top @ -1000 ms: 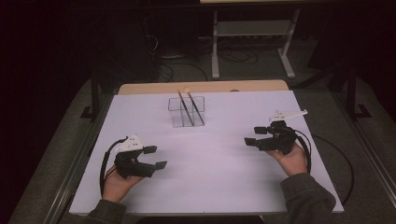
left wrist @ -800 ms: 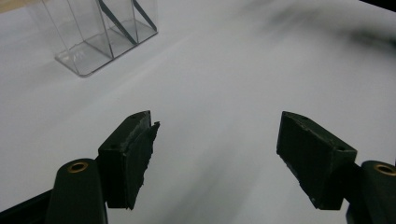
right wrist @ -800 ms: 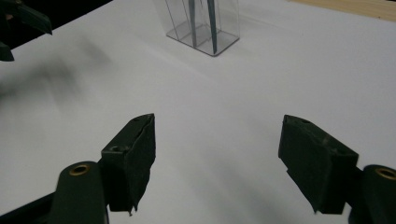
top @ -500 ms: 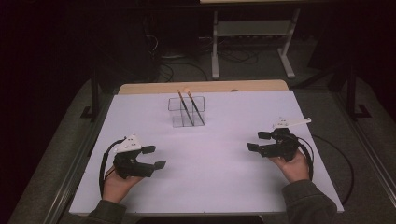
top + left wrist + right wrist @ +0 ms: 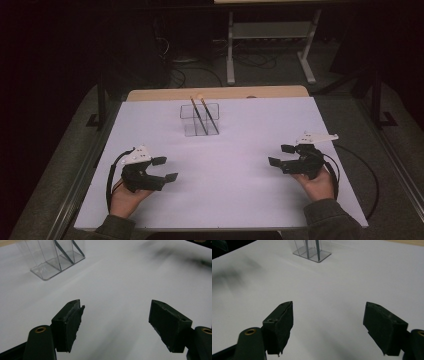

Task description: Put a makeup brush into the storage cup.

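You are resting both hands near the table's (image 5: 220, 200) front edge, well short of the clear two-compartment holder (image 5: 200, 120) with its two brushes (image 5: 204, 114), the left gripper (image 5: 165, 169) spread empty, the right gripper (image 5: 281, 155) having just been opening, empty; next, probably, reach toward the holder.

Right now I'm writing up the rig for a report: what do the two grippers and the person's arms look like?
Each hand holds a black two-jaw gripper: the left gripper and right gripper. Both carry a white plate on top and trail a black cable looping back past the wrist. Up close the jaws are blocky, matte dark pads, with brass-ringed holes in the arms behind them. The person wears dark olive-grey sleeves.
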{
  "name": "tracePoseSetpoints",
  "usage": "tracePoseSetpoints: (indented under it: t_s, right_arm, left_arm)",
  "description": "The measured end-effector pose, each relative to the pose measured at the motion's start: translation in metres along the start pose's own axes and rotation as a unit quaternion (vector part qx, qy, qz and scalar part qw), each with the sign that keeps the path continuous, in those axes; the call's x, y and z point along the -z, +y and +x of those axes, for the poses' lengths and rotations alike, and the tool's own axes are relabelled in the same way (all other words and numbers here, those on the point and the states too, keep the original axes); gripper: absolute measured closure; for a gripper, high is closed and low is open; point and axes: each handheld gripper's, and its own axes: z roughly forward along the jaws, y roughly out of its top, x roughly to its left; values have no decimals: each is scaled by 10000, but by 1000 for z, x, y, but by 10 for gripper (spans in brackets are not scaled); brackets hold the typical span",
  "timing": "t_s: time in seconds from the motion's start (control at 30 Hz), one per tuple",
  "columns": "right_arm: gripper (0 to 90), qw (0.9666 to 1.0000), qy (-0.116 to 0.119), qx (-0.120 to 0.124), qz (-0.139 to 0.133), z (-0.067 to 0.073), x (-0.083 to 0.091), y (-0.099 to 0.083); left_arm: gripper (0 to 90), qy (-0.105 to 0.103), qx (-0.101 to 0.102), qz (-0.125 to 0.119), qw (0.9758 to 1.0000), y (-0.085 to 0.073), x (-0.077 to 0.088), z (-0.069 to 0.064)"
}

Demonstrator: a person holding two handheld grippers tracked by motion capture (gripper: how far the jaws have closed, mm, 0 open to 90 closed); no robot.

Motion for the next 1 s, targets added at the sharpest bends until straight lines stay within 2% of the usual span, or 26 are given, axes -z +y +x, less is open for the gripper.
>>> tracePoseSetpoints:
  t_s: [0.37, 0.67, 1.0]
  right_arm:
    - [215, 9998, -218, 23, -38, 2, 6, -10]
    - [209, 9996, -263, 78, -87, 5, 9, -14]
    - [187, 9992, -368, 94, -133, 10, 12, -18]
  left_arm:
    - [239, 31, 14, -4, 10000, -2, 1, -1]
    - [228, 34, -27, 30, 10000, -3, 0, -4]
    - [214, 41, 40, 49, 10000, -7, 0, -4]
